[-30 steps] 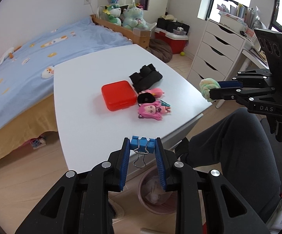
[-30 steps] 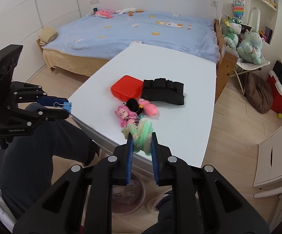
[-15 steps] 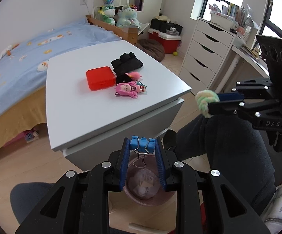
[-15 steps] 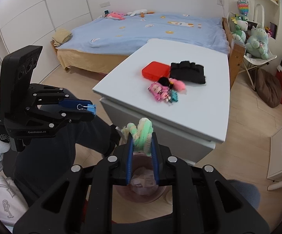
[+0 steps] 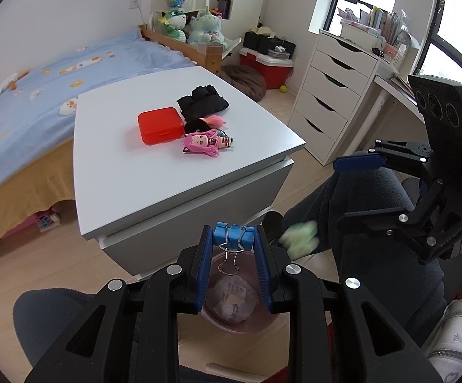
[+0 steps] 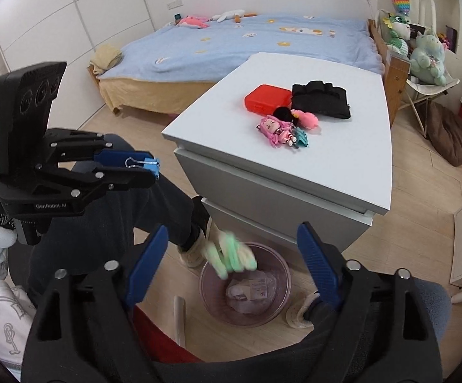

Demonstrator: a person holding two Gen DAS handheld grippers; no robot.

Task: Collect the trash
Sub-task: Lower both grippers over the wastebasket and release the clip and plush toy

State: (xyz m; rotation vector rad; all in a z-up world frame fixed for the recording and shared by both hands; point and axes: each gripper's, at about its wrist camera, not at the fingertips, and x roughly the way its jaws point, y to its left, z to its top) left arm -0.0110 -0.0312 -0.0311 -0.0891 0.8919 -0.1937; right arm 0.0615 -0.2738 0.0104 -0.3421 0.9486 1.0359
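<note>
My left gripper (image 5: 232, 239) is shut on a blue binder clip (image 5: 232, 236) and holds it above the pink trash bin (image 5: 256, 324) on the floor; it also shows in the right wrist view (image 6: 154, 169). My right gripper (image 6: 232, 249) is open above the trash bin (image 6: 282, 274). A green and cream scrunchie (image 6: 231, 253) is blurred in mid-air between its fingers, just above the bin's rim; it also shows in the left wrist view (image 5: 299, 237). The bin holds crumpled paper (image 6: 250, 290).
A white table (image 5: 119, 175) stands just beyond the bin with a red box (image 5: 160, 124), a black glove (image 5: 203, 102), a pink doll (image 5: 203, 142) and a pink and black plush (image 5: 205, 123). My legs (image 5: 358, 207) are right of the bin. A bed (image 6: 231, 44) and a drawer unit (image 5: 333, 95) stand further off.
Both grippers moved back from the table to above the trash bin. My right gripper opened and let go of the scrunchie, which is falling. The left still holds the clip.
</note>
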